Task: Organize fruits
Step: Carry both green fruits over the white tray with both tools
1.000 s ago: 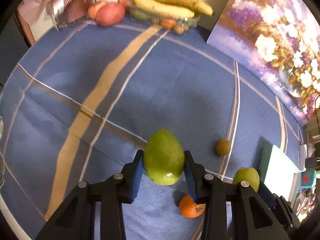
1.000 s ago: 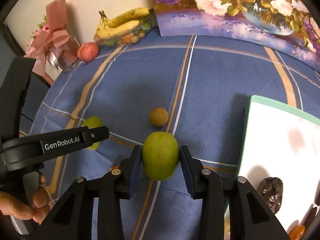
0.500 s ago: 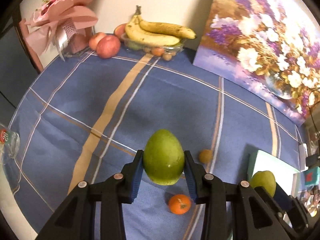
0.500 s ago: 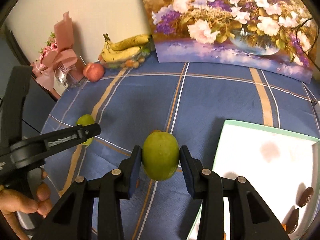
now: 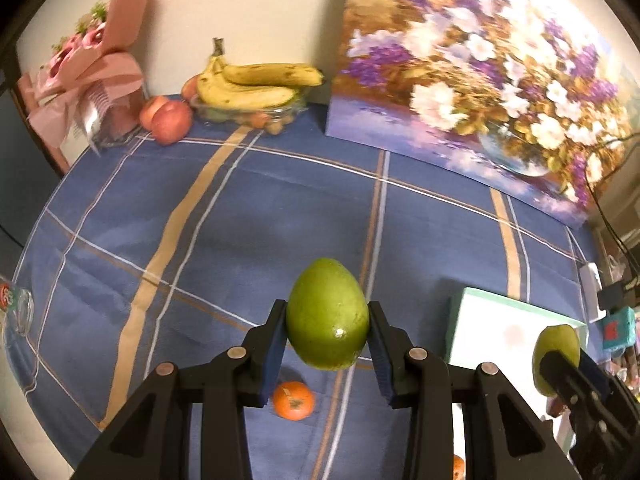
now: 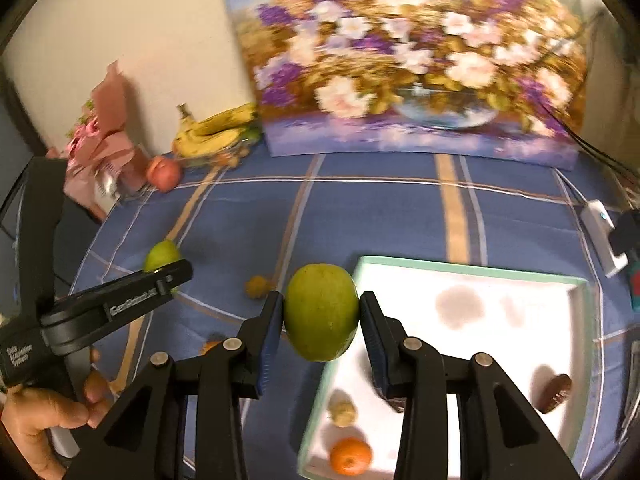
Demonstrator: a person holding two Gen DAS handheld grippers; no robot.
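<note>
The left tongs (image 5: 328, 346) are closed on a green pear (image 5: 327, 314), their blue pads pressed against its two sides, and the fruit hangs clear of the table (image 5: 280, 208). Just below and a little left of these tongs an orange tangerine (image 5: 294, 399) lies on the blue checked cloth. Off to their right a white tray (image 5: 480, 312) with a green rim sits on the cloth.

The right tongs (image 6: 322, 320) grip a second green pear (image 6: 321, 310) in the same way, held above the near left corner of the tray (image 6: 460, 270). Under and beyond these tongs, inside the tray, lie a second tangerine (image 6: 351, 456), a small pale brown fruit (image 6: 342, 412) and a dark brown one (image 6: 554, 392) towards the right side. Left of the right tongs, on the cloth, sits a small yellow-brown fruit (image 6: 256, 286), and further left the other tongs show with the first pear, held by a hand (image 6: 40, 428).

Far ahead of both tongs, at the back edge of the table, a glass bowl (image 5: 280, 114) carries bananas (image 5: 256, 84) over smaller fruit. Two red apples (image 5: 166, 118) lie beside it to the left, next to a pink wrapped bouquet (image 5: 92, 76). A flower painting (image 5: 480, 76) leans on the wall to the right of the bowl.
</note>
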